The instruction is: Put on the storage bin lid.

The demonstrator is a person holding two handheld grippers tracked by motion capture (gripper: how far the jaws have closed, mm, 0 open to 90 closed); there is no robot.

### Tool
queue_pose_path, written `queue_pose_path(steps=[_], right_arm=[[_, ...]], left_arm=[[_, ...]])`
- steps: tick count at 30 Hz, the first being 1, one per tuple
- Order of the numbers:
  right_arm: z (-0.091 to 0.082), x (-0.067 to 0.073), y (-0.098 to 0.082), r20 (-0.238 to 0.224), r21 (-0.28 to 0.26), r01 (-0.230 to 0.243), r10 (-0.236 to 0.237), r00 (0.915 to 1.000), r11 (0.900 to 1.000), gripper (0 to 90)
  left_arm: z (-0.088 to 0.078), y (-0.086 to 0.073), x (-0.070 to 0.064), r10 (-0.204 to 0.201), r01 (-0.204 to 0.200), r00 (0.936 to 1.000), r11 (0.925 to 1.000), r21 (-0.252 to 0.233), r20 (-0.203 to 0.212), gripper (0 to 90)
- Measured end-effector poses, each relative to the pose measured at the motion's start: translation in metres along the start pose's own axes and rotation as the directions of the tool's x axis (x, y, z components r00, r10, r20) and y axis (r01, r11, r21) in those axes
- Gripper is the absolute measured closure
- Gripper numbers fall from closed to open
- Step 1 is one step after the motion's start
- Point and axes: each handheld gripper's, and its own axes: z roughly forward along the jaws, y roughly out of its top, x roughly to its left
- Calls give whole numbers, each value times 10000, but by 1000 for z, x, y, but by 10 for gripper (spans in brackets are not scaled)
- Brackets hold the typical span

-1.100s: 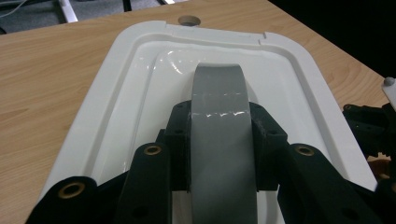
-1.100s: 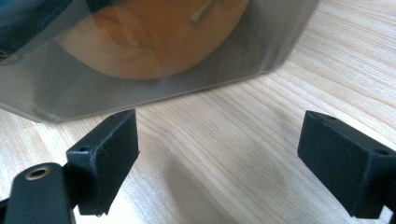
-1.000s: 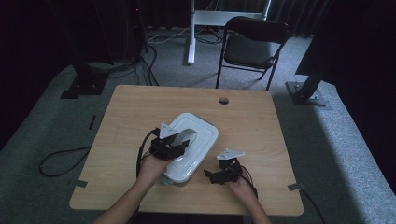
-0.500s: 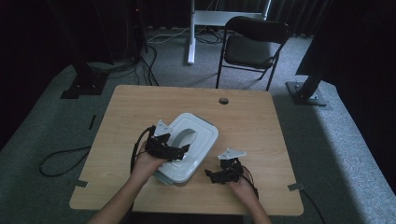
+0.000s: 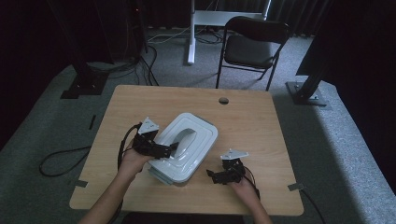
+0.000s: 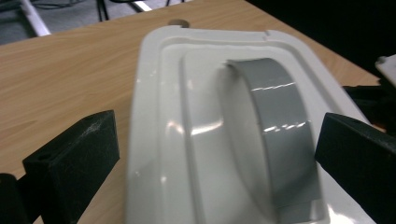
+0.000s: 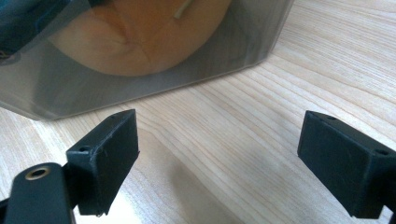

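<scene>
A white plastic container [image 5: 189,142] with a lid [image 6: 187,116] and a grey handle [image 6: 280,130] lies slantwise on the wooden table [image 5: 261,121]. My left gripper [image 5: 170,150] is at its left edge, pointing across the lid. Its jaws have just been opening and now stand wide apart in the left gripper view [image 6: 219,135], level with the handle but not pressing on it. My right gripper [image 5: 212,175] rests low by the container's near right corner, open with only bare table between its jaws [image 7: 219,140]. The container's translucent wall [image 7: 140,60] is just ahead of it.
A round cable hole [image 5: 223,100] is near the table's far edge. Behind the table stand a black folding chair [image 5: 252,44] and a white desk leg [image 5: 191,32]. Cables [image 5: 56,161] lie on the grey carpet to the left.
My left gripper has slid left, off the middle of the lid toward the container's left edge. The right gripper and the container have not moved.
</scene>
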Motion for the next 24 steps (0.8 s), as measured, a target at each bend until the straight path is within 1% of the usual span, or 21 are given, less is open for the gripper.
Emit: queue_pose_path(steps=[2,3,7,11,13,15,16,19,21,23,24], right_arm=[[0,0,0,-5,-12,-12,12,10000,10000,118],[0,0,0,-15,-9,0,0,10000,10000,118],[0,1,0,-46,39,34,-33,10000,10000,118],[1,2,0,-50,51,36,-36,10000,10000,118],[1,2,0,-34,72,61,-61,10000,10000,118],[2,2,0,-11,63,81,-81,10000,9999,118],[1,2,0,-6,41,74,-74,10000,10000,118],[1,3,1,6,41,55,-55,10000,10000,118],[1,3,1,-3,24,42,-42,10000,10000,118],[2,3,1,-3,51,54,-54,10000,10000,118],[2,3,1,-7,47,54,-54,10000,10000,118]], left_arm=[[-2,-1,2,-199,199,9998,9997,-162,9,3],[-4,0,2,-210,209,9998,9997,-153,-66,3],[-11,1,3,-108,104,9999,9996,-264,-126,3],[-17,2,8,-149,137,9992,9993,-335,-362,3],[-20,1,13,-223,208,9990,9991,-381,-396,3],[-22,-1,18,-217,191,9976,9990,-399,-658,3],[-22,-2,21,-299,274,9971,9989,-368,-698,3],[-23,-6,29,-365,335,9952,9989,-339,-913,3],[-23,-10,36,-391,358,9928,9989,-310,-1134,3],[-23,-13,41,-497,461,9906,9984,-314,-1270,3],[-22,-16,45,-628,583,9895,9976,-378,-1303,3]])
